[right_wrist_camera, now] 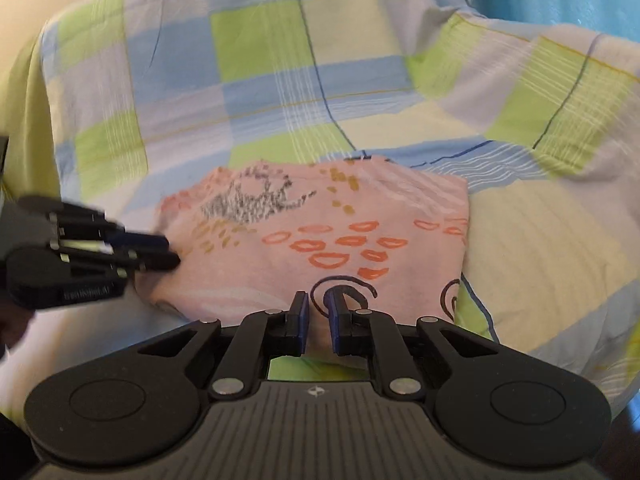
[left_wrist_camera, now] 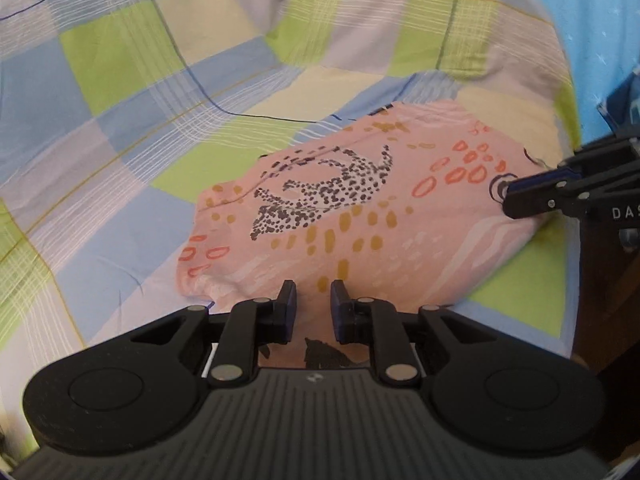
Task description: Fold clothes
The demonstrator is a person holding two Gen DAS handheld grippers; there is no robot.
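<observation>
Both claws stand with a small gap between their fingers over the near edge of the pink shirt (left_wrist_camera: 360, 208), gripping nothing: the left claw (left_wrist_camera: 313, 304) at one end, the right claw (right_wrist_camera: 319, 312) at the other. To fold cleanly, pinch both layers at matching points and lift evenly. The shirt lies as a compact, patterned bundle on the checked sheet (left_wrist_camera: 120, 128).
</observation>
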